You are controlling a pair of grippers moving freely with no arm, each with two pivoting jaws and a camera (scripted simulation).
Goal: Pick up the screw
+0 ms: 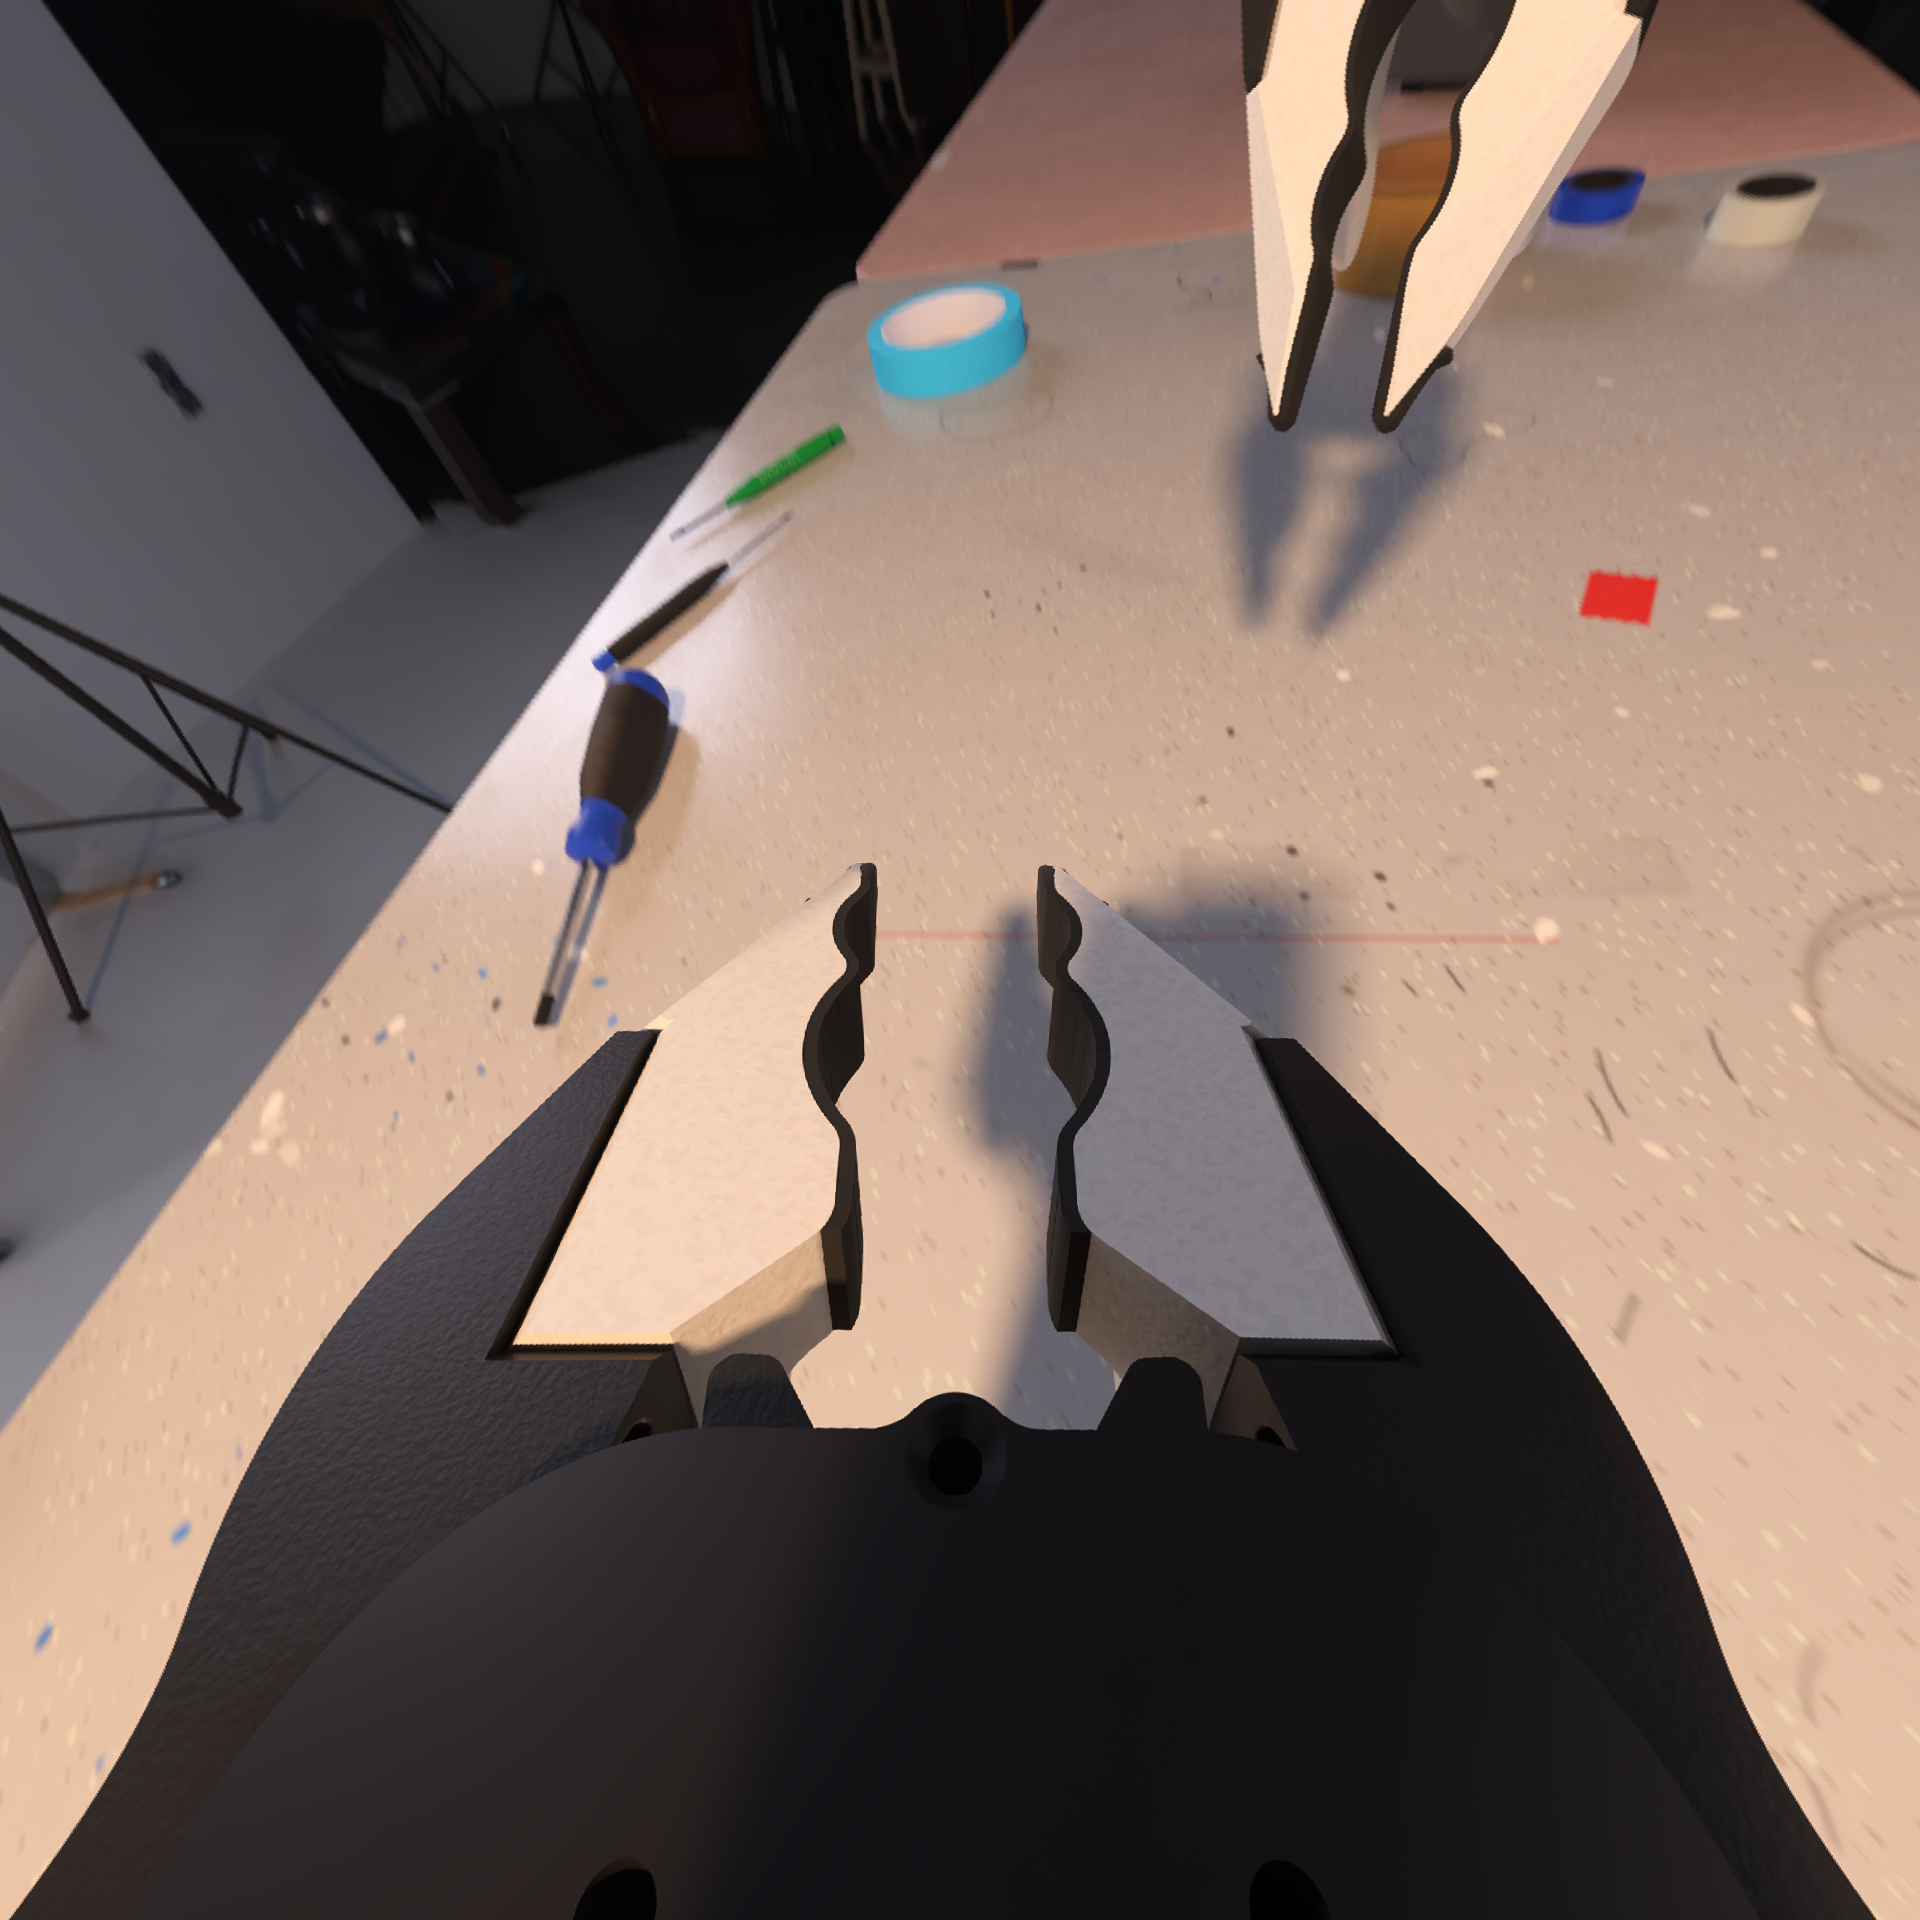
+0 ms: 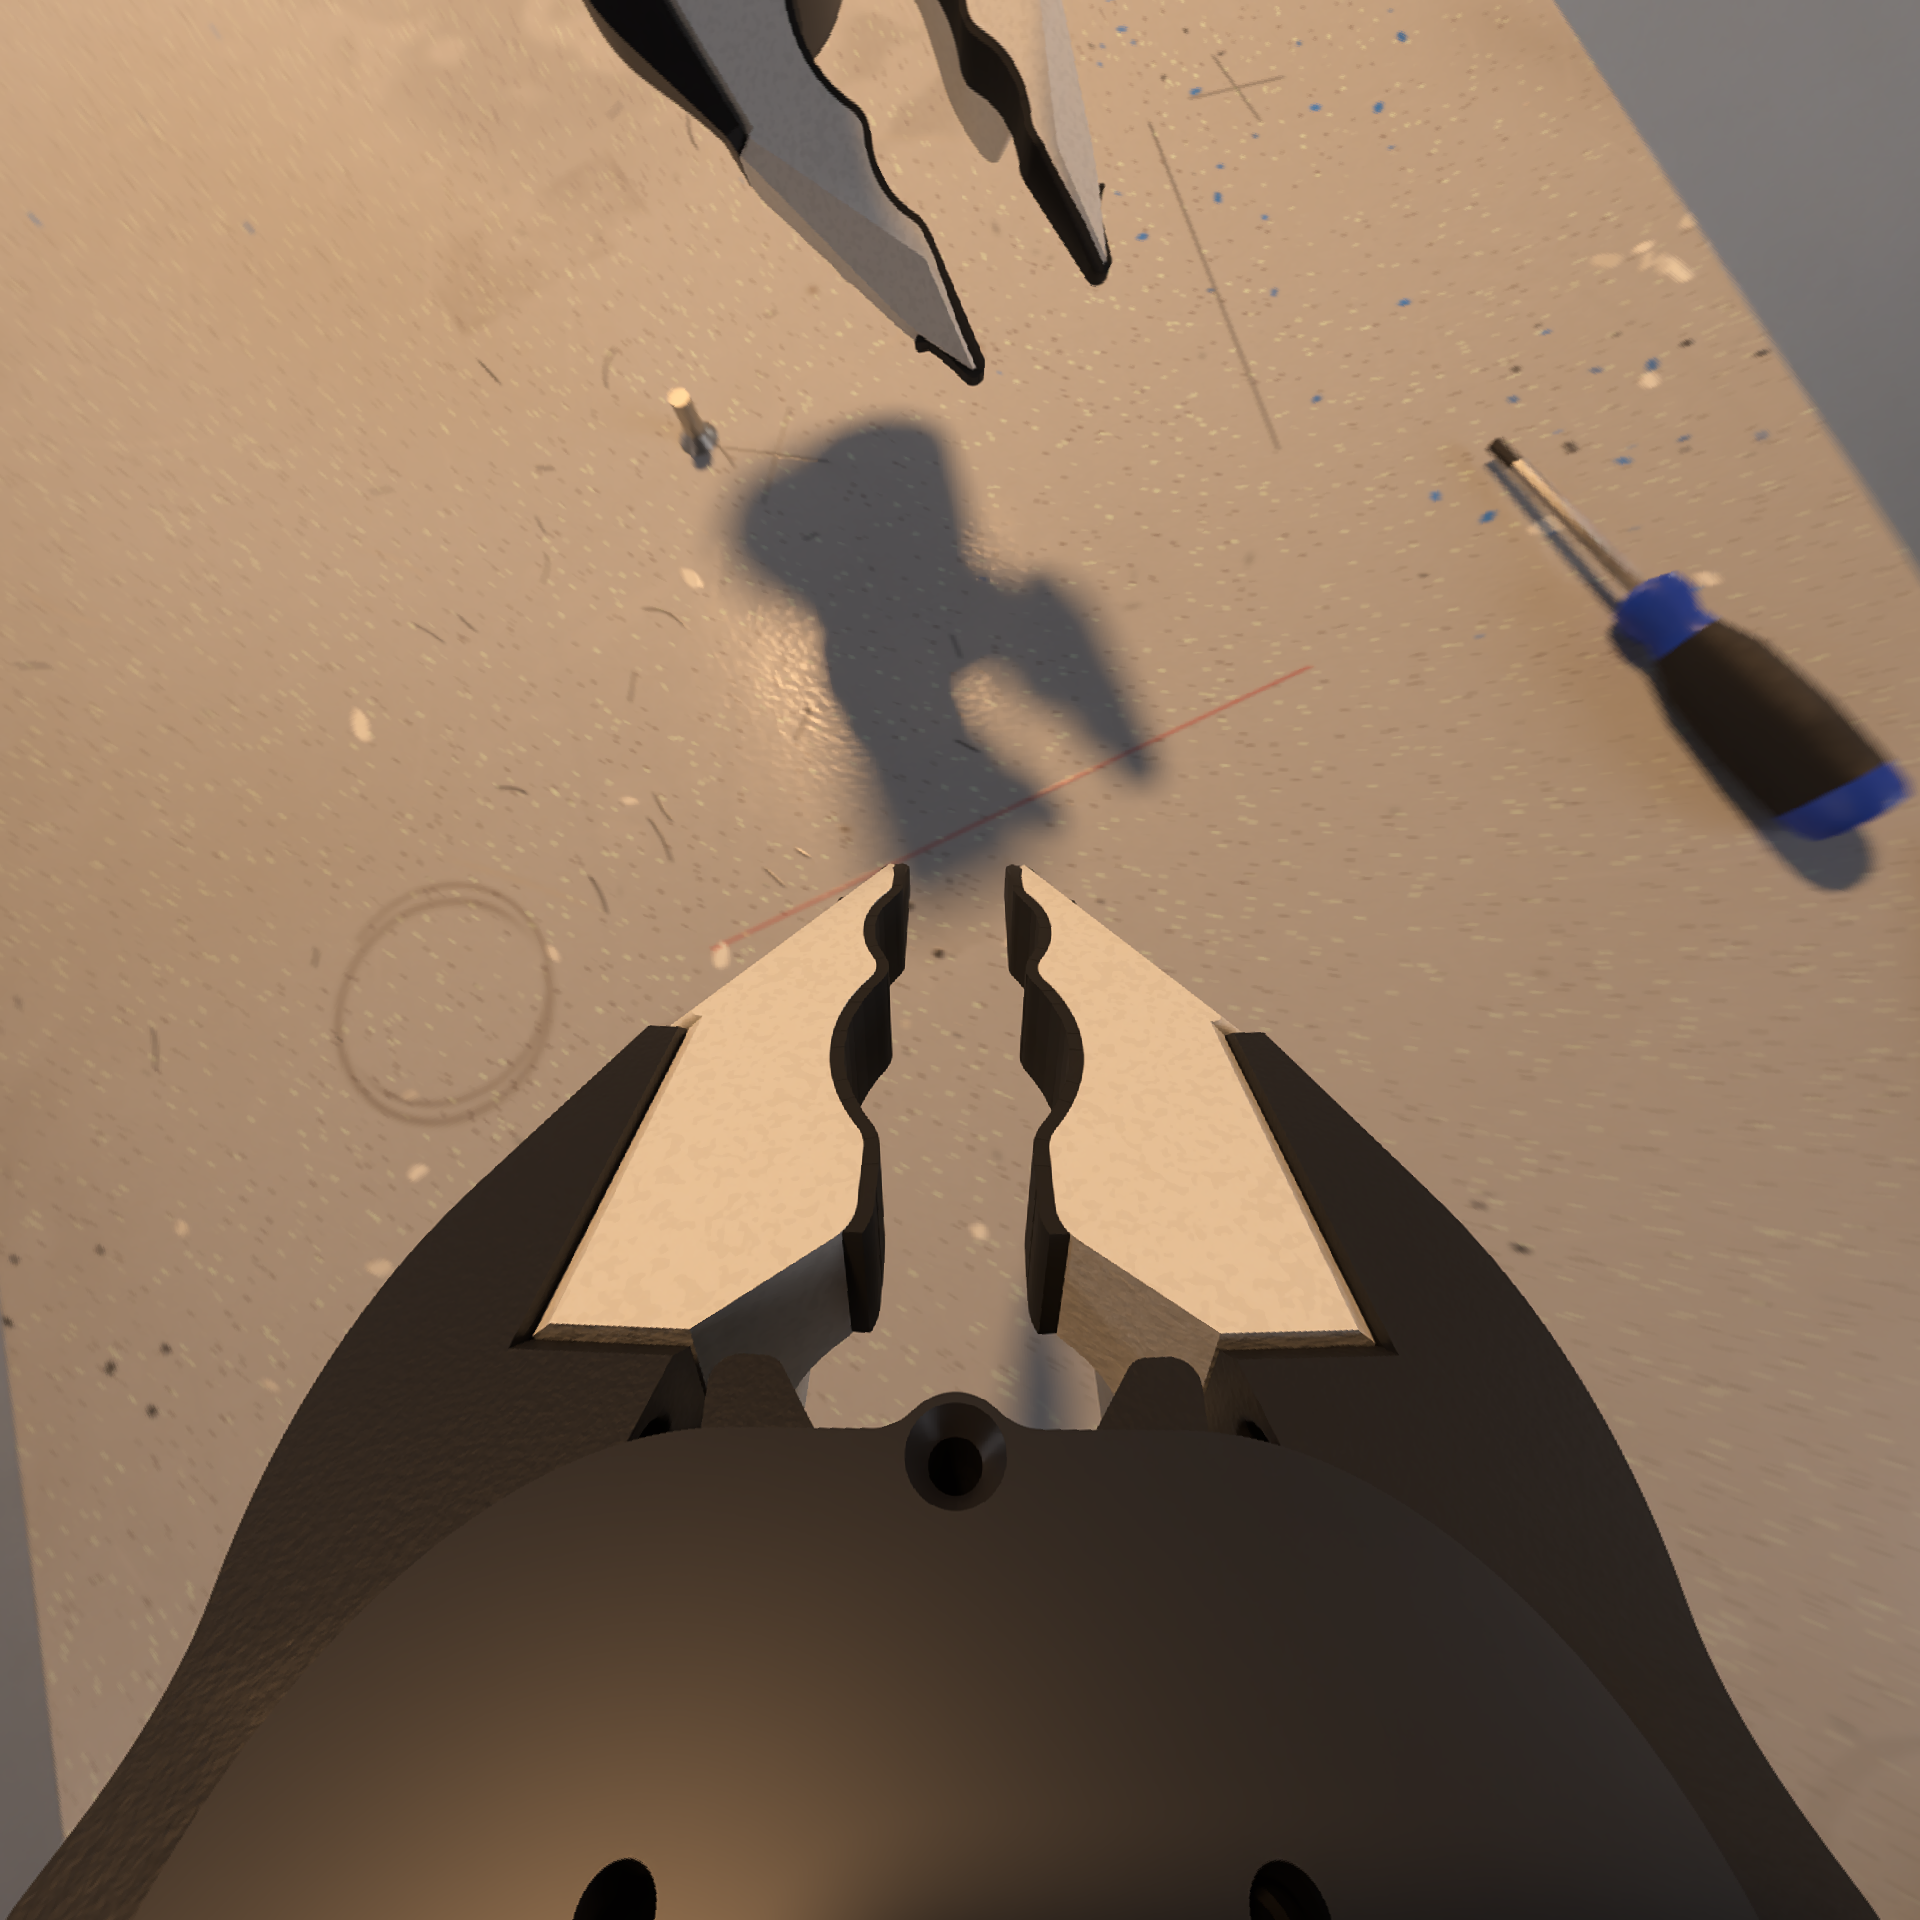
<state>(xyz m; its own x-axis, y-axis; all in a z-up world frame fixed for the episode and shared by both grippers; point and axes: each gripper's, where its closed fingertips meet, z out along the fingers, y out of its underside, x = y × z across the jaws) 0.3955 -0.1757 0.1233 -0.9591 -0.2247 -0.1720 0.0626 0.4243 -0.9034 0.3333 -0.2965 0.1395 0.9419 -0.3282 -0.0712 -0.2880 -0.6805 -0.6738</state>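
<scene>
The screw [image 2: 690, 426] is small and metallic and stands on its head on the speckled table [image 2: 312, 623], shown only in the right wrist view, far ahead and to the left of my right gripper [image 2: 956, 878]. My right gripper is open and empty above the table; it also shows in the left wrist view [image 1: 1340, 410]. My left gripper [image 1: 956, 883] is open and empty above the table. It shows in the right wrist view [image 2: 1039, 322], just right of and beyond the screw. The screw does not show in the left wrist view.
A blue-and-black screwdriver [image 1: 608, 769] [image 2: 1756, 707] lies near the table's edge, with a green tool [image 1: 774, 478] and a black tool [image 1: 665, 618] beyond it. Tape rolls stand farther off: light blue [image 1: 945, 338], blue [image 1: 1595, 194], cream [image 1: 1766, 208]. A red square [image 1: 1618, 597] lies flat.
</scene>
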